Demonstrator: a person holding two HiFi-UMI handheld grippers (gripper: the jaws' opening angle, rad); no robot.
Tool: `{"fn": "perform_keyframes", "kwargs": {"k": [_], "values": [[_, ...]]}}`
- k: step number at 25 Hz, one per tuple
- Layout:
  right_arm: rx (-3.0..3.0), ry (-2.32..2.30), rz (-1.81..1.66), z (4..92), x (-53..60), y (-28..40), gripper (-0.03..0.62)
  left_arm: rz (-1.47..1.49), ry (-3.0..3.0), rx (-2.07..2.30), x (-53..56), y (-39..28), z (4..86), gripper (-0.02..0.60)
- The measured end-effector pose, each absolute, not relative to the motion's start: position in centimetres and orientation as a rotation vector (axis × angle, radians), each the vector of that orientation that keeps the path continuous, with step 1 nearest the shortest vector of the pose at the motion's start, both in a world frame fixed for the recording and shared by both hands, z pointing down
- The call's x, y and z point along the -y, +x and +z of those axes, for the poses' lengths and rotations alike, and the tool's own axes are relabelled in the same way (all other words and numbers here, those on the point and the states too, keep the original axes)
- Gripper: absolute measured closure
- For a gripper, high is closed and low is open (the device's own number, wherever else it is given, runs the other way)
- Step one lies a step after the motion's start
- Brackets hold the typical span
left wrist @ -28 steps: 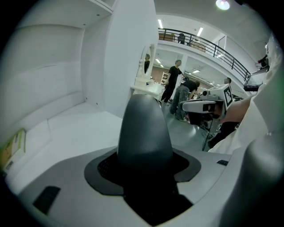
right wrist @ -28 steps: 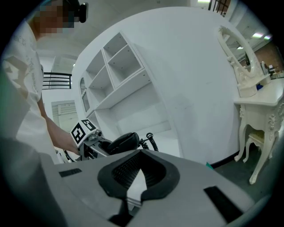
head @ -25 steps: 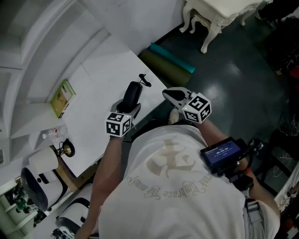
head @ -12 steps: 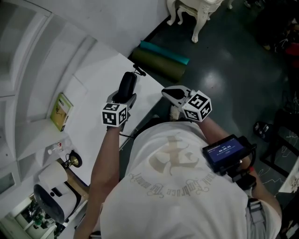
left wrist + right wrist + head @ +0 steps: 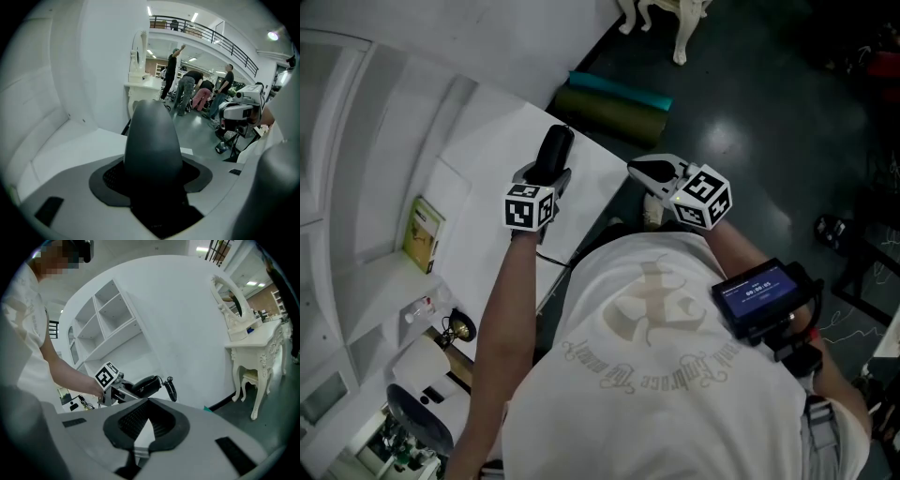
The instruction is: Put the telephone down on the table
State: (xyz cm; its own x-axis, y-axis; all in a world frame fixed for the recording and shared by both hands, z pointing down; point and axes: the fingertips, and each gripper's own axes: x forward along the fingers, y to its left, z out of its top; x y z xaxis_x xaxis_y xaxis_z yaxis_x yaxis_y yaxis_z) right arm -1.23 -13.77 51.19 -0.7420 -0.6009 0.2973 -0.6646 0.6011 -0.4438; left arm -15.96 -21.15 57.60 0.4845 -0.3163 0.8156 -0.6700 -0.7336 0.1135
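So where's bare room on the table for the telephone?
Bare table lies between the telephone in the left tongs and the green book. The near end, around the small bottle, is crowded.

The telephone (image 5: 152,140) is half buried (its lower end) in the left gripper (image 5: 153,187); small clutter (image 5: 455,328) too tiny to name

Head view: dim and slightly soft. The white worktop (image 5: 483,173) is the brightest area, with no hard shadows. The dark glossy floor (image 5: 769,94) carries a faint sheen.

Left gripper view: the black telephone handset (image 5: 152,140) sits close to the lens and is blurred. Ceiling strip lights (image 5: 194,17) glare.

Both gripper views: fisheye bending, black vignetted corners.

Right gripper view: the curved white wall (image 5: 178,310) is evenly bright.
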Motion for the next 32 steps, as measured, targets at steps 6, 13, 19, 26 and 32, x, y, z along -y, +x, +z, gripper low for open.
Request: {"fn": "perform_keyframes", "kwargs": {"k": [6, 13, 19, 26, 32], "values": [[2.665, 1.125, 0.866, 52.0, 13.4, -0.4, 0.579, 1.212, 2.3, 0.78, 22.8, -16.0, 59.2, 0.304], [2.614, 1.202, 0.904, 52.6, 13.4, 1.1, 0.579, 1.381, 2.284, 0.704, 23.9, -16.8, 62.3, 0.305], [2.587, 1.227, 0.924, 53.0, 13.2, 1.6, 0.579, 1.467, 2.268, 0.649, 23.3, -17.3, 63.6, 0.304], [2.579, 1.209, 0.923, 52.8, 13.5, 1.5, 0.579, 1.499, 2.226, 0.636, 23.1, -17.9, 64.3, 0.304], [2.582, 1.202, 0.914, 52.6, 13.8, 1.4, 0.579, 1.527, 2.214, 0.633, 23.0, -18.5, 64.7, 0.304]]}}
